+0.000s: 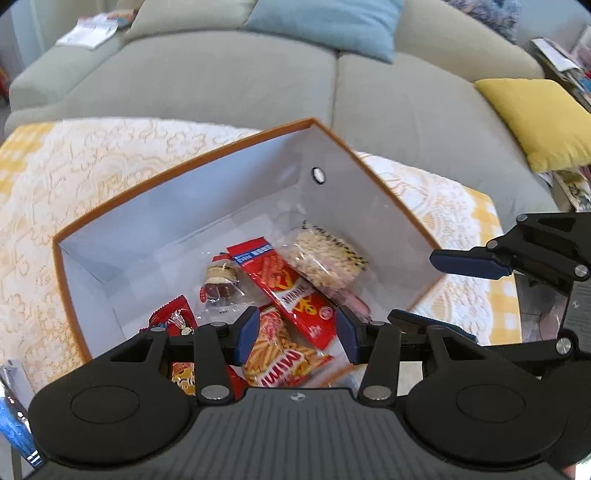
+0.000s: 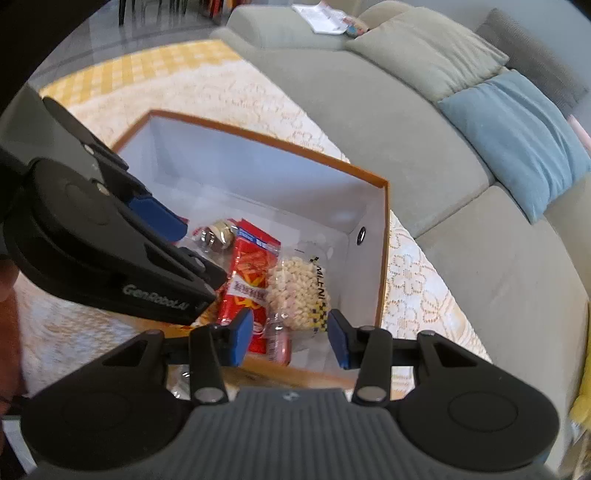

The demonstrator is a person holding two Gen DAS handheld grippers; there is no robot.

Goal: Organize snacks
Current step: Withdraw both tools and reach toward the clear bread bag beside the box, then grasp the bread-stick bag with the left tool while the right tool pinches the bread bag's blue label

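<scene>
Orange-rimmed box [image 1: 184, 173], frame centre, holding snack packets [image 1: 291, 291]; left gripper [image 1: 298, 334] and right gripper [image 2: 291, 338] above it, both wide, empty.

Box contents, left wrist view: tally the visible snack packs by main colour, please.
In the box:
Red packs: 4
Clear packs: 3
Total: 7 visible; others may be hidden behind the gripper.

A grey-green sofa [image 1: 229, 74] holds a blue cushion [image 1: 325, 22] and a yellow cushion [image 1: 543, 118].
</scene>
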